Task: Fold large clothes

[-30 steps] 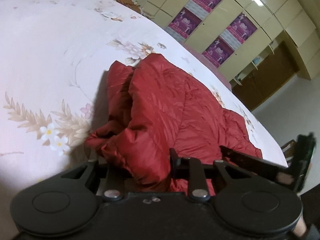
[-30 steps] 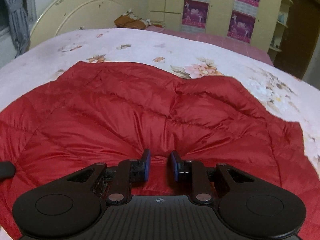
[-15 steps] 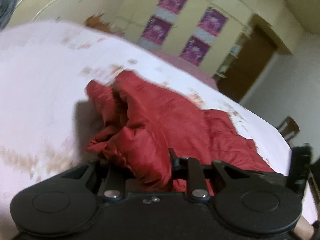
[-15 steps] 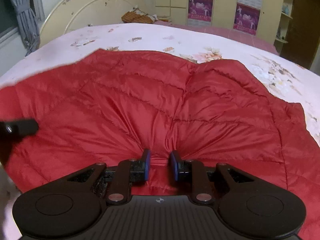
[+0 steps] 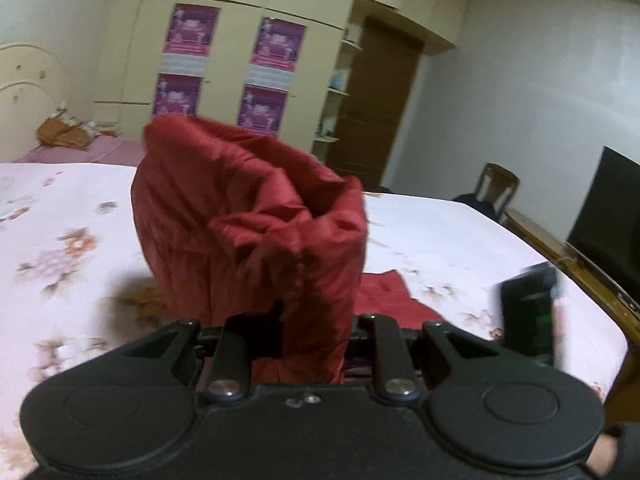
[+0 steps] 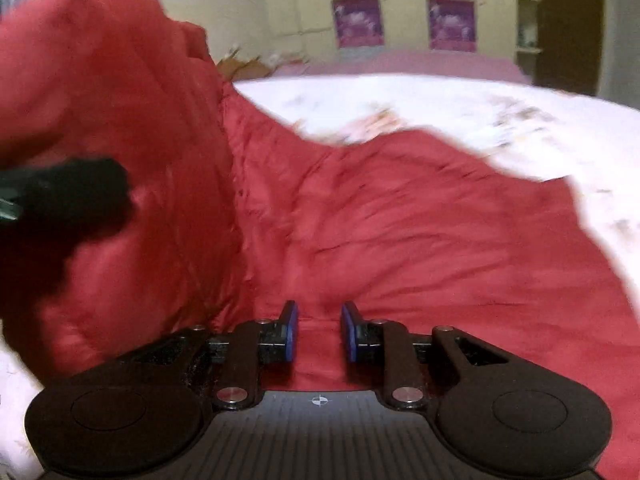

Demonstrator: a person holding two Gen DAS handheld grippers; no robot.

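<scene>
1. The step in hand looks like the first fold: the left gripper holds one end of the red down jacket raised off the bed, apparently to swing it over the part that lies flat.
2. The left jaws are closed on a bunched fold of the jacket, which rises from them toward 12 o'clock in the left wrist view.
3. The right gripper sits low over the jacket's near edge; its jaws stand a little apart with red fabric showing in the gap. Whether they pinch it cannot be told, since the frame is blurred.
4. In the right wrist view the jacket spreads across the bed, its flat part running from 6 toward 2 o'clock, the raised part standing at 10 o'clock.
5. Its long axis probably runs left to right across the bed, from the lifted end to the flat end.
6. The next move likely calls for carrying the lifted end across and laying it squarely on the flat half, edges matched, while the right gripper pins the near edge.
</scene>
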